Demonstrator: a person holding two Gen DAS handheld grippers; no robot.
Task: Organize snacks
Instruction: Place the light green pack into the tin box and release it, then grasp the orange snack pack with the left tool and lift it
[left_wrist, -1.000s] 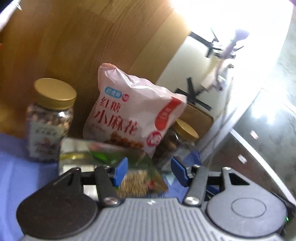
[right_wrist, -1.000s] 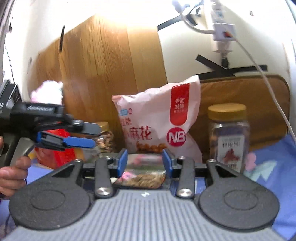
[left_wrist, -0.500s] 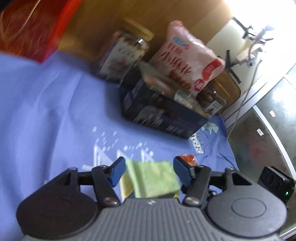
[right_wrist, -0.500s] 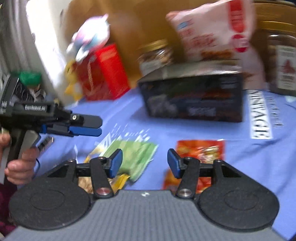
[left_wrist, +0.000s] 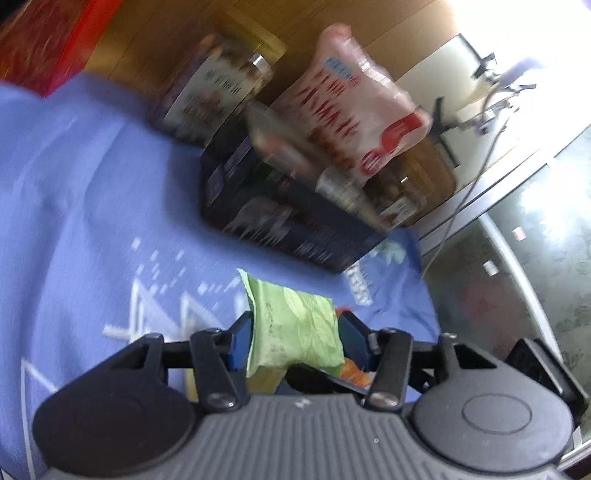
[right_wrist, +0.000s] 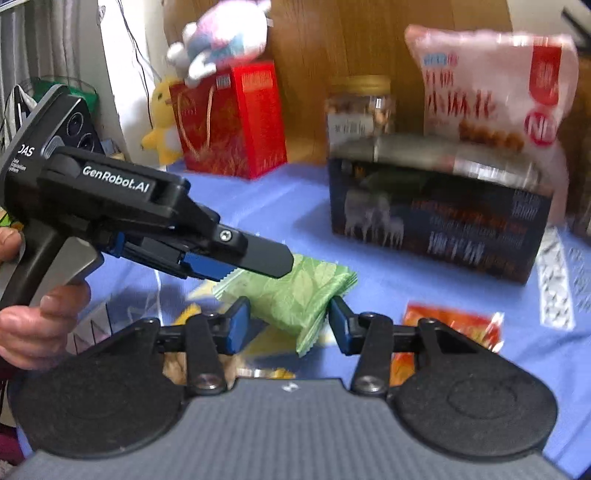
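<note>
A green snack packet (left_wrist: 295, 325) (right_wrist: 291, 291) lies on the blue cloth. My left gripper (left_wrist: 295, 334) straddles it with jaws open, pads close to its sides. It also shows in the right wrist view (right_wrist: 240, 269), over the packet's left end. My right gripper (right_wrist: 286, 325) is open with the packet's near edge between its pads. A red-orange packet (right_wrist: 454, 325) lies to the right, yellow packets (right_wrist: 266, 347) underneath. A dark box (right_wrist: 439, 229) (left_wrist: 288, 221) holds a silvery packet (right_wrist: 424, 155).
Behind the box stand a pink snack bag (right_wrist: 491, 88), a gold-lidded jar (right_wrist: 360, 107) and a red gift bag (right_wrist: 229, 122) with plush toys (right_wrist: 218, 40). A wooden board backs them. The cloth edge and floor (left_wrist: 517, 277) lie right in the left wrist view.
Both grippers pulled back from the box and dropped to the cloth. They now sit around the green packet, which lies further between the left jaws than half a second ago.
</note>
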